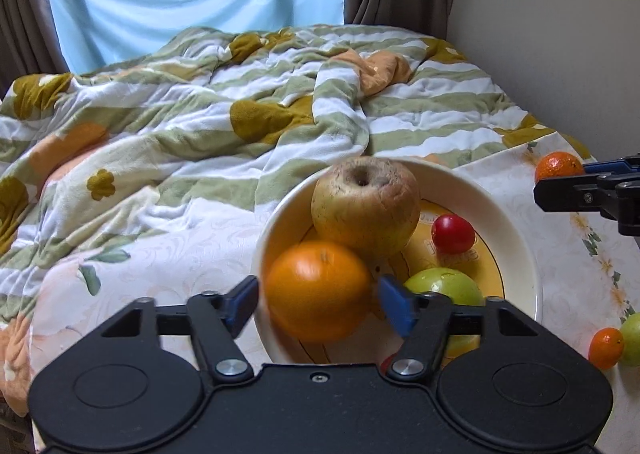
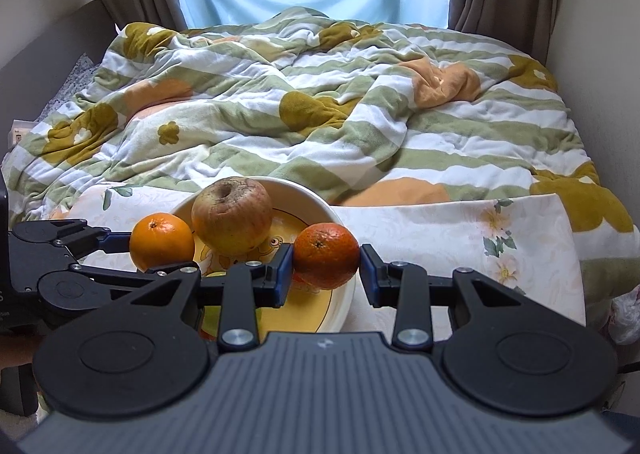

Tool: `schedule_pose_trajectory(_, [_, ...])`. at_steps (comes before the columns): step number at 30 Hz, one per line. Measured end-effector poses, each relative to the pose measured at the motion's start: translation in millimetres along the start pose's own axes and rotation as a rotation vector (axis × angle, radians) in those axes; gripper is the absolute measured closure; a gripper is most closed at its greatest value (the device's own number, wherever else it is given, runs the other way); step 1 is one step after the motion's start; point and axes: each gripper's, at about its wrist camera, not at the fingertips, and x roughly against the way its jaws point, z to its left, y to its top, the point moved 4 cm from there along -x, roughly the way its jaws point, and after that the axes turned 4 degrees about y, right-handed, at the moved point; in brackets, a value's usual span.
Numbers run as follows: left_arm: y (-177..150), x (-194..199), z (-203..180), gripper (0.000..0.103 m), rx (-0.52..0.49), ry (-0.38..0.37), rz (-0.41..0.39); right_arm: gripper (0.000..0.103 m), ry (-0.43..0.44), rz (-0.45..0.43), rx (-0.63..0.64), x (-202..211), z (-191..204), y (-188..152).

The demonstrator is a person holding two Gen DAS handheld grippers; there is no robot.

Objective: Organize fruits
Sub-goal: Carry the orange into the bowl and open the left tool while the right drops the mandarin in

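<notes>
A cream bowl [image 1: 500,206] with a yellow inside holds a large dull apple [image 1: 366,206], a red cherry tomato [image 1: 453,233] and a green fruit [image 1: 444,286]. My left gripper [image 1: 318,302] is open over the bowl's near left side. A big orange [image 1: 318,290] sits between its blue pads [image 1: 244,304], with a thin gap on each side. In the right wrist view, my right gripper [image 2: 326,272] is shut on a darker mandarin [image 2: 326,256], held just above the bowl's right rim [image 2: 344,294].
The bowl stands on a pale floral cloth [image 1: 160,254] at the foot of a bed with a rumpled striped blanket [image 1: 200,114]. A small orange fruit [image 1: 606,348] and a green fruit [image 1: 632,340] lie on the cloth to the right. A wall runs along the right.
</notes>
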Motion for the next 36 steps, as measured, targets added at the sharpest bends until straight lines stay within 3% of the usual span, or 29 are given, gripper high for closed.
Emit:
schedule_pose_trajectory(2, [2,6,2,0.004,-0.006,0.007,-0.026,0.052,-0.001,0.003,-0.007,0,0,0])
schedule_pose_trajectory(14, [3,40,12,0.003,-0.024,0.047,-0.054,0.052,0.019,0.028,-0.044,-8,1,-2])
schedule_pose_trajectory(31, [-13,64,25,0.002,0.039,0.083,-0.066,0.05,0.048,0.094,-0.114,-47,14,-17])
schedule_pose_trajectory(33, [-14,66,26,0.002,0.044,0.083,-0.068,0.038,0.05,0.081,-0.105,-46,15,-16])
schedule_pose_trajectory(36, [-15,70,25,0.002,0.049,0.085,-0.071,0.002,0.03,0.055,-0.096,-40,17,-15])
